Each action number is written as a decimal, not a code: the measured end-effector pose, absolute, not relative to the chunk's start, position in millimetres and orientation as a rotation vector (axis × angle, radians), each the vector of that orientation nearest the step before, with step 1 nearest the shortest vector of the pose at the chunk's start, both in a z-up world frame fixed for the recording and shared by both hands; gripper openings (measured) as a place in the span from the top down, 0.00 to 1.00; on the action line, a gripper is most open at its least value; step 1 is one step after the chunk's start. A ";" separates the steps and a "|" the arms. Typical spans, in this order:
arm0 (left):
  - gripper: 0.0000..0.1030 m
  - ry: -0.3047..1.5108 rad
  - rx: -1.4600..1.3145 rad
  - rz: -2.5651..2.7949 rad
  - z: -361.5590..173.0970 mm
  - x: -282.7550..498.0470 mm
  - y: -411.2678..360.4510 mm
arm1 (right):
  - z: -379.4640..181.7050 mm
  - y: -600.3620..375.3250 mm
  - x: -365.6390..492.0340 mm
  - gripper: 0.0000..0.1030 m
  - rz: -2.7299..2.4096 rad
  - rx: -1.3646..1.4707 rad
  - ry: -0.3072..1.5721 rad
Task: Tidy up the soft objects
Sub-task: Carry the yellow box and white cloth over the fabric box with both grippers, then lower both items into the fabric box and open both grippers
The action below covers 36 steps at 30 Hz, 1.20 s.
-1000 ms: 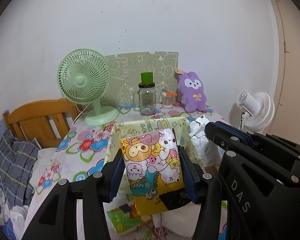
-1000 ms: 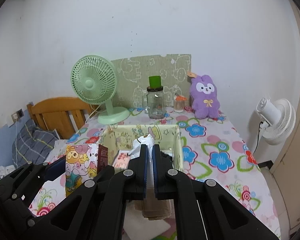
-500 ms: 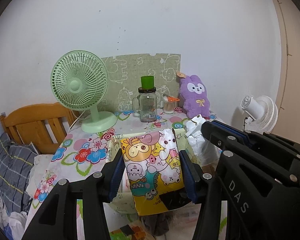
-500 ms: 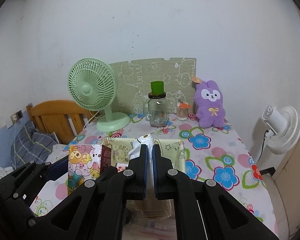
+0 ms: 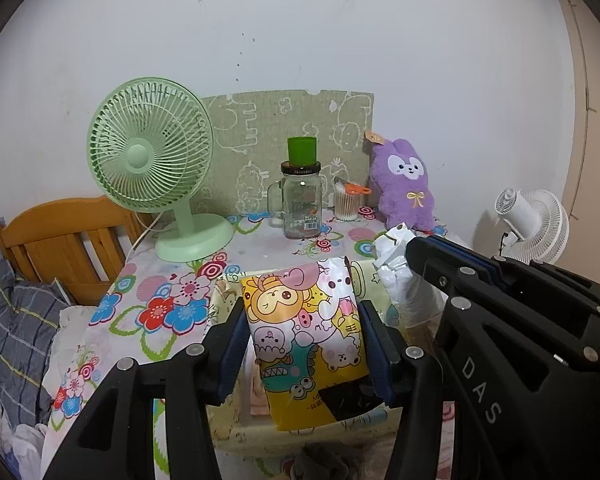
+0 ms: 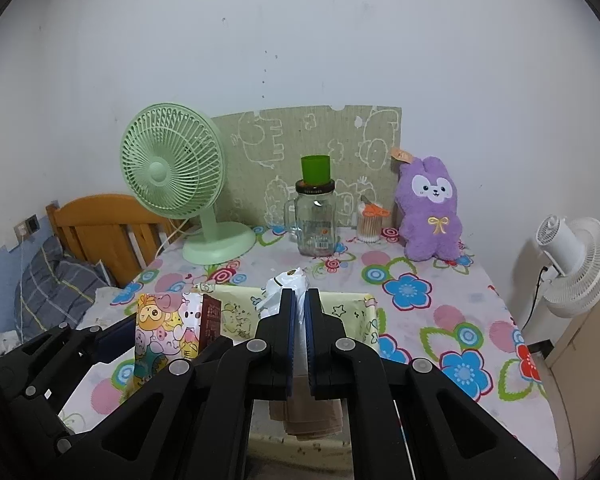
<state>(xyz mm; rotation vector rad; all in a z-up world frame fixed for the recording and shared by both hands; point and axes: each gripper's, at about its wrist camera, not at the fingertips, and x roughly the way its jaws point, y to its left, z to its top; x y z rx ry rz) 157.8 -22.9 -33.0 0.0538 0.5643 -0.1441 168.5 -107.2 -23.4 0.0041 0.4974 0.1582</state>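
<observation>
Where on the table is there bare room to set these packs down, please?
The flowered tablecloth lies bare right of the storage box, in front of the purple plush. The back edge is crowded: green fan, jar, swab pot.

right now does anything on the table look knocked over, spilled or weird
Nothing is spilled or toppled. The one oddity: a green cup perched on the lid of the glass jar, between the green fan and purple plush.
</observation>
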 end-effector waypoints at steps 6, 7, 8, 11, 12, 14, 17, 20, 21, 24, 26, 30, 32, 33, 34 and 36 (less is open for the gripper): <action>0.47 0.607 0.051 -0.152 -43.6 181.6 -21.7 | -30.3 -106.2 183.4 0.93 0.153 0.004 0.507; 0.47 0.621 0.054 -0.145 -45.9 185.9 -20.8 | -31.3 -105.2 185.1 0.93 0.153 -0.001 0.508; 0.47 0.625 0.053 -0.141 -47.2 188.7 -20.0 | -32.5 -104.3 187.2 0.93 0.152 -0.004 0.509; 0.47 0.634 0.038 -0.133 -52.8 197.2 -17.2 | -37.4 -101.3 194.9 0.93 0.160 -0.004 0.519; 0.47 0.642 0.033 -0.132 -55.2 200.1 -16.1 | -38.9 -100.4 196.7 0.93 0.167 -0.003 0.523; 0.45 0.654 0.016 -0.127 -59.3 204.4 -12.9 | -42.0 -98.4 199.9 0.93 0.183 0.000 0.532; 0.44 0.672 0.001 -0.136 -64.8 209.4 -9.9 | -45.5 -94.9 204.6 0.93 0.207 -0.001 0.543; 0.35 0.692 0.002 -0.155 -67.7 210.3 -8.0 | -48.3 -91.7 207.6 0.93 0.252 0.000 0.549; 0.34 0.699 0.009 -0.150 -68.7 210.6 -7.3 | -49.3 -90.2 208.6 0.93 0.257 -0.004 0.550; 0.33 0.729 0.019 -0.144 -71.0 212.7 -6.0 | -50.9 -86.3 211.1 0.93 0.269 -0.010 0.555; 0.30 0.746 0.015 -0.150 -72.2 213.2 -4.5 | -52.1 -84.5 212.9 0.93 0.282 -0.008 0.561; 0.23 0.751 0.024 -0.144 -73.3 211.6 -3.6 | -55.1 -83.2 216.7 0.93 0.292 -0.005 0.578; 0.21 0.754 0.029 -0.151 -73.9 211.1 -4.5 | -57.7 -83.9 219.6 0.93 0.304 0.004 0.598; 0.20 0.754 0.030 -0.152 -74.3 211.2 -4.7 | -58.6 -83.5 220.1 0.93 0.301 0.003 0.602; 0.19 0.752 0.035 -0.153 -74.8 210.6 -5.3 | -59.9 -83.7 221.4 0.93 0.300 0.001 0.610; 0.18 0.751 0.043 -0.152 -75.4 210.2 -6.5 | -62.1 -84.3 223.4 0.92 0.292 -0.007 0.626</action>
